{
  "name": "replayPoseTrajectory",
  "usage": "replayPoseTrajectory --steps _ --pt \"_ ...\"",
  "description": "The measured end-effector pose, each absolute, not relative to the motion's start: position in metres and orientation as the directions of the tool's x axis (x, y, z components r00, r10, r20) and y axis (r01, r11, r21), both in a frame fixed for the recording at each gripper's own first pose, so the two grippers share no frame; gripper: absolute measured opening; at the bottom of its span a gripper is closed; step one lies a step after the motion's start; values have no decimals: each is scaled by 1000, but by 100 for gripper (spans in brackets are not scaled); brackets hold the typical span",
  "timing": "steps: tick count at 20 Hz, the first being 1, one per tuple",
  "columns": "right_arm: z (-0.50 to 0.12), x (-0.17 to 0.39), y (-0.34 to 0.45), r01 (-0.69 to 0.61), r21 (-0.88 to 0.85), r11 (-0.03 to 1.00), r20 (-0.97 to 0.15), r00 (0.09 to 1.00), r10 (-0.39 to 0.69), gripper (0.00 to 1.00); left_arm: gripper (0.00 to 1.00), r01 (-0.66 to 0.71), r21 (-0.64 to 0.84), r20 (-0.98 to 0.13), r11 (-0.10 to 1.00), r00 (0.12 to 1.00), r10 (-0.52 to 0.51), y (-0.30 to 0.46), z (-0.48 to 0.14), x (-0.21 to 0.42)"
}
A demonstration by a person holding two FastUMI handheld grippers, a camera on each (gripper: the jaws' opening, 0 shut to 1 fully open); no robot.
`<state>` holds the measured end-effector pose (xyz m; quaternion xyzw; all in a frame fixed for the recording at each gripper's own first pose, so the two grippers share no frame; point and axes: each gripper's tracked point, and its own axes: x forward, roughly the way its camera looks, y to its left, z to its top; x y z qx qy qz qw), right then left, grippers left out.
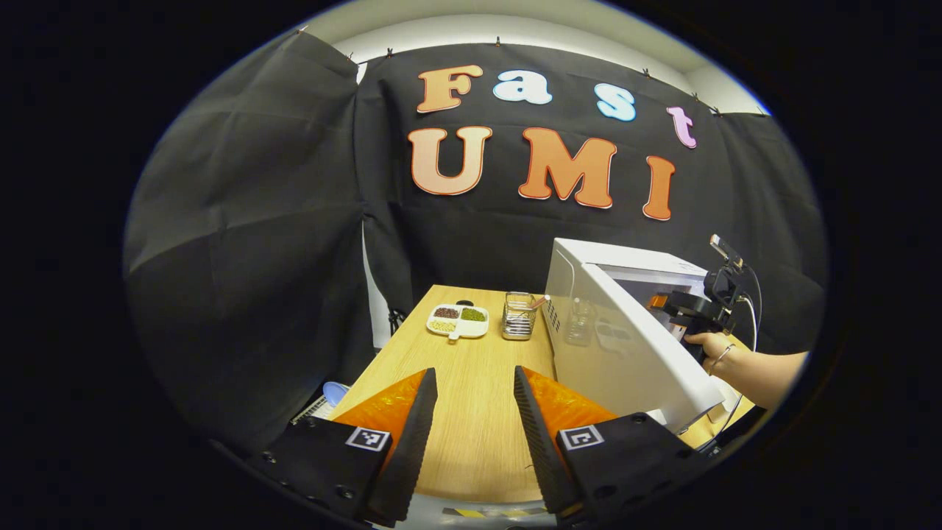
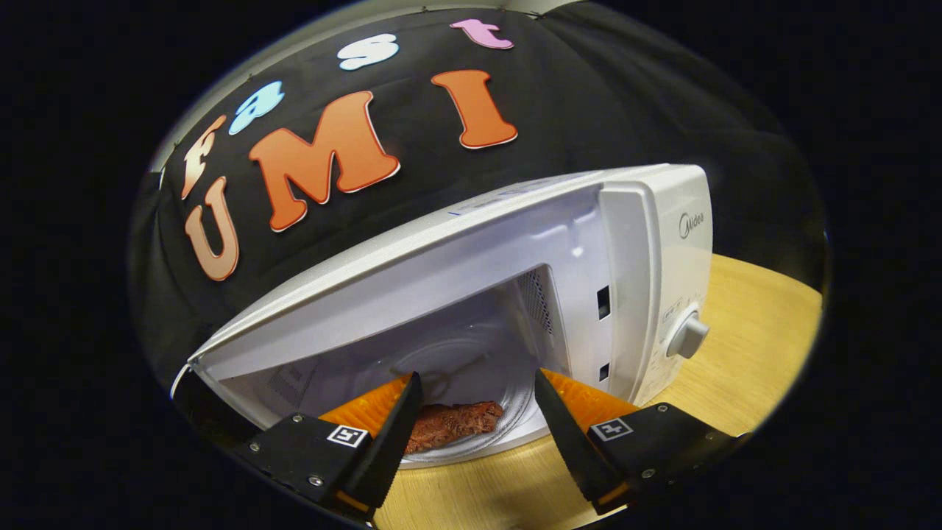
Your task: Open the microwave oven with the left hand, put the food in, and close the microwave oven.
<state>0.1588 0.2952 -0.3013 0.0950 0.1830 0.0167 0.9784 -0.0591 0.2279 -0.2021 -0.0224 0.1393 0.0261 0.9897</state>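
Holding both grippers spread, we see the right gripper (image 2: 478,412) at the open microwave (image 2: 633,250), meat (image 2: 452,423) inside; the left gripper (image 1: 475,412) hangs over the table (image 1: 471,353).

The brand name "Midea" stands on the microwave oven (image 2: 662,243), above its control panel.

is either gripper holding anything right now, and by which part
Nothing is held. The left gripper is open over the table. The right gripper is open too; the food lies between its fingers, ungripped, inside the microwave.
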Motion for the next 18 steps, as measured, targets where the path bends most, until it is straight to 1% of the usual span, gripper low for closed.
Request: replayPoseTrajectory --steps 3,4,5,6,7,8,10,11,14,15,16,17,18 --pt "-278 141 293 -78 109 991 -329 938 110 94 65 -41 -37 -265 998 964 29 223 -198 -61" --pt "-265 135 291 -99 87 991 -317 941 122 94 69 -35 -34 -262 999 965 25 221 -200 -63" --pt "-254 129 289 -120 72 990 -306 942 137 94 65 -29 -32 -259 999 966 20 220 -199 -64" --pt "-239 124 287 -141 62 988 -290 945 153 94 68 -23 -32 -258 999 966 14 218 -200 -66" --pt "-224 119 284 -162 56 985 -277 945 172 94 66 -19 -33 -257 999 966 10 217 -200 -67" --pt "-210 112 279 -181 48 982 -268 945 187 94 69 -16 -31 -254 999 967 7 217 -200 -69" --pt "-179 100 268 -205 17 979 -239 950 203 94 68 -6 -22 -246 1000 969 0 215 -202 -74" --pt "-162 95 261 -212 0 977 -216 954 207 94 65 2 -19 -243 1000 970 -6 213 -204 -75" --pt "-127 73 238 -229 -12 973 -173 959 224 94 66 5 -13 -247 1000 969 -8 213 -213 -75" --pt "-120 68 231 -230 -8 973 -174 959 225 94 66 10 -18 -242 1000 970 -14 210 -215 -77" --pt "-115 63 223 -232 -4 973 -181 957 228 94 69 14 -20 -242 1000 970 -18 208 -219 -76" --pt "-110 58 216 -231 3 973 -187 956 228 94 66 20 -21 -246 1000 969 -25 205 -225 -75" --pt "-106 55 208 -230 7 973 -186 956 227 94 68 35 -26 -251 999 967 -40 200 -231 -73"
